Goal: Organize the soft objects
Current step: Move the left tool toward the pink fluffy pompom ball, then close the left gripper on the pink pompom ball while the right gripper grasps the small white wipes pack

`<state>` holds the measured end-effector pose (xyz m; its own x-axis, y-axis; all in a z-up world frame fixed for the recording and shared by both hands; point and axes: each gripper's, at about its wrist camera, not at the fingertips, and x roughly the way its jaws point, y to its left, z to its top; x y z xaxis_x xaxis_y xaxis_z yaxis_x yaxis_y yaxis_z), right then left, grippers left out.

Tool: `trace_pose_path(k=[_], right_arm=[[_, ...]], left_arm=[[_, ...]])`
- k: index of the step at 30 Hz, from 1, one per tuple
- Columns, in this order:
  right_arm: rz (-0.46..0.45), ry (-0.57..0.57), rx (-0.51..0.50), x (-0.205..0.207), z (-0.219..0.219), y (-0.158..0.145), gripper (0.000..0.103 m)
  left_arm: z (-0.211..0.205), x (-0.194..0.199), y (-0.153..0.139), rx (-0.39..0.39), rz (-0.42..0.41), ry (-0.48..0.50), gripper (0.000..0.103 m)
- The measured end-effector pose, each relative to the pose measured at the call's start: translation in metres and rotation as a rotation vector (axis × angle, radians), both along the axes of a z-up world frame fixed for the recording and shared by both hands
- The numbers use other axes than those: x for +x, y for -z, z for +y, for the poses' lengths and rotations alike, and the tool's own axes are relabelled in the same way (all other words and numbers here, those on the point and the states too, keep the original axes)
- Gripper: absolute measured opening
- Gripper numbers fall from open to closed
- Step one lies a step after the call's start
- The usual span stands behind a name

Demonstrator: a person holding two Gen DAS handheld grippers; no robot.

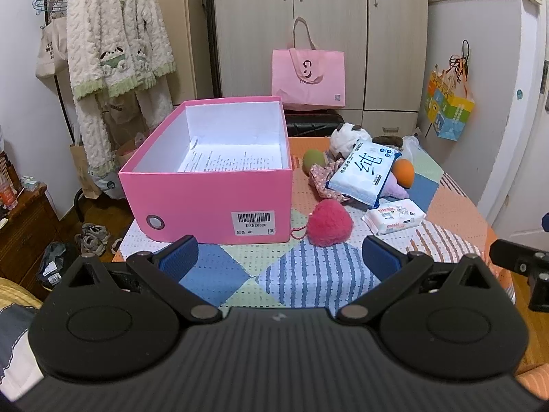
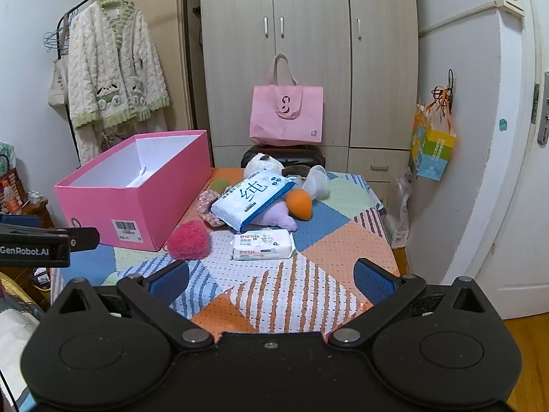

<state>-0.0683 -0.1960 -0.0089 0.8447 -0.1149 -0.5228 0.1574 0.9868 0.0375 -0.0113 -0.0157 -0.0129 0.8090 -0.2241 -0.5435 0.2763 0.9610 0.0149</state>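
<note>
An open pink box [image 1: 219, 202] [image 2: 113, 202] stands on the left of the patchwork table, with a printed sheet inside. Beside it lie a fluffy pink pompom [image 1: 330, 223] [image 2: 189, 240], a small white tissue pack [image 1: 394, 220] [image 2: 263, 244], a large blue-white wipes pack [image 1: 363, 173] [image 2: 252, 202], an orange sponge egg [image 1: 403, 170] [image 2: 299, 204], a green egg [image 1: 313, 159] [image 2: 219, 184], a purple plush [image 2: 278, 218], floral cloth [image 1: 320, 178] and a white plush [image 1: 345, 135] [image 2: 262, 164]. My left gripper [image 1: 279, 257] is open and empty, short of the pompom. My right gripper [image 2: 272, 281] is open and empty, short of the tissue pack.
A pink tote bag [image 1: 308, 80] [image 2: 286, 116] stands on a dark case behind the table, before a wardrobe [image 2: 308, 51]. A robe [image 1: 116, 51] hangs at left. A colourful bag [image 2: 432, 151] hangs by the door at right. The table's edges drop to the floor on both sides.
</note>
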Motion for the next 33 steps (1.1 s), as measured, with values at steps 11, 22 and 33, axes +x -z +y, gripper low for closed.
trace_pose_path(k=[11,22,33], right_arm=[[-0.030,-0.036,-0.037,0.010,-0.004,-0.014,0.103],[-0.160,-0.113,-0.076,0.041,-0.019,0.019,0.103],[-0.075,-0.167,-0.010,0.082,-0.046,0.064,0.103]], left_arm=[[-0.012,0.009,-0.020,-0.059,-0.053,0.084,0.103],[-0.028,0.037,0.008,-0.090,-0.135,0.198,0.102],[-0.045,0.063,0.054,-0.095,-0.054,0.293,0.078]])
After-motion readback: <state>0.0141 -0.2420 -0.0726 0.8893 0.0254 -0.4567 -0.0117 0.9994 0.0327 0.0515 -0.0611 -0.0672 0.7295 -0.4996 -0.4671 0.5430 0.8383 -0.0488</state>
